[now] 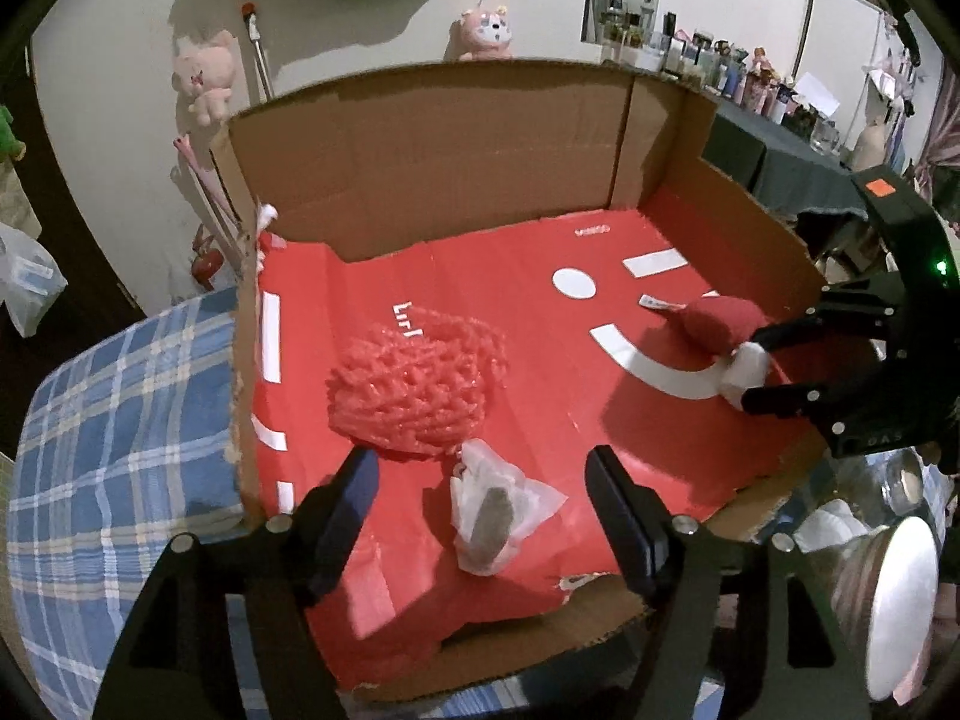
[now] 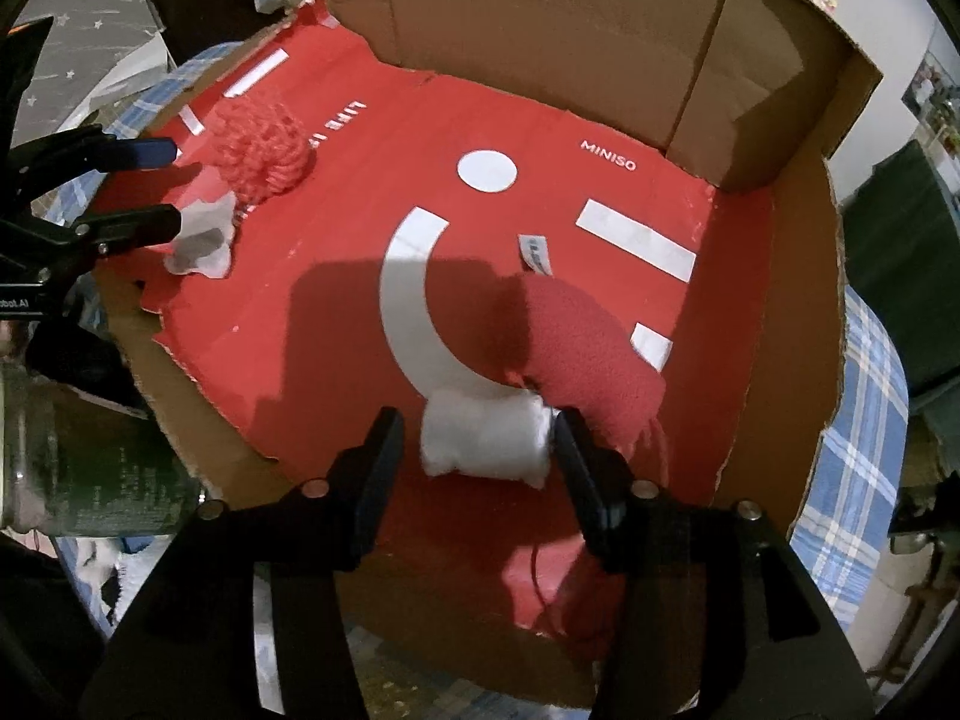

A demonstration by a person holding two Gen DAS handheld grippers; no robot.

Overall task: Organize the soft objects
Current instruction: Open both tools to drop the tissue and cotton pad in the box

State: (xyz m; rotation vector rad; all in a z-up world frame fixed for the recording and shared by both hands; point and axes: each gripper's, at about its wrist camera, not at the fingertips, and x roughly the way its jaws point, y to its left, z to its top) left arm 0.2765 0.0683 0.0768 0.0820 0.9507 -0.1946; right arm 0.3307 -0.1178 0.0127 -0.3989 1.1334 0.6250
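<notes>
in the open cardboard box [image 1: 432, 138], on its red printed floor, the left gripper [image 1: 480, 498] stands released, its jaws wide apart around a small grey thing in a clear plastic wrap [image 1: 492, 516] without pressing it, just beside a red knitted bundle [image 1: 414, 390]. the right gripper [image 2: 480, 438] is slack too; only one finger touches the white end [image 2: 480, 438] of the red plush toy [image 2: 588, 354].

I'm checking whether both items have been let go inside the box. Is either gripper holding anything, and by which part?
Left gripper: nothing; its fingers stand open around the plastic-wrapped item. Right gripper: one finger touches the plush's white end, a gap at the other; no grip.
</notes>
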